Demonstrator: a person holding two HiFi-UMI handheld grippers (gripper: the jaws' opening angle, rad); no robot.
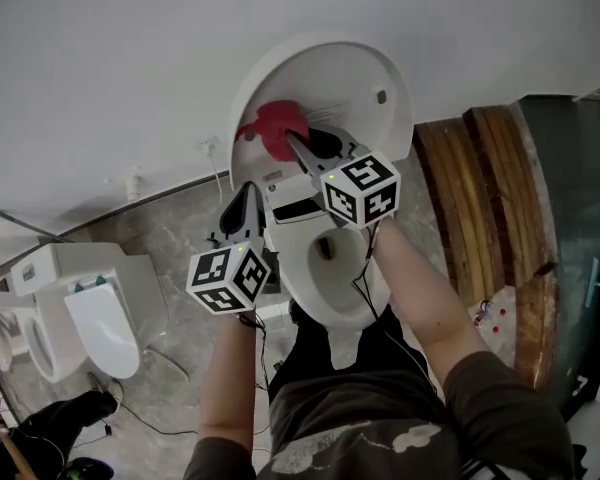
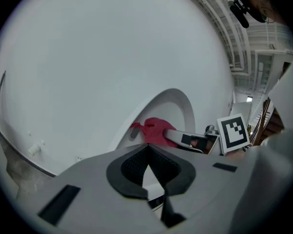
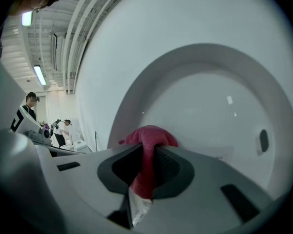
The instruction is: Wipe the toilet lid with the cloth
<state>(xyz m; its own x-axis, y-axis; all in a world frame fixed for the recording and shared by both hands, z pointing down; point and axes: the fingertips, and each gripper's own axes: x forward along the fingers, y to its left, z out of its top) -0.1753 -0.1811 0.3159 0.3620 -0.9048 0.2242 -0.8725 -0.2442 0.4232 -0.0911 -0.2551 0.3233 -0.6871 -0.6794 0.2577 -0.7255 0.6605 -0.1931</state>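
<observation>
Right gripper [image 1: 296,144] outstretched, fingers clamped on cloth [image 1: 274,124] at toilet lid [image 1: 365,76]; left gripper [image 1: 248,194] fingers together.

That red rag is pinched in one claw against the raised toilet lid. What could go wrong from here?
The cloth is a small wad at the tips of the right gripper, so its bare jaws might scrape the lid rather than wipe it. If the pinch slips, the cloth could drop into the open bowl. The left gripper, shut and empty, hangs close by and might bump it.
</observation>
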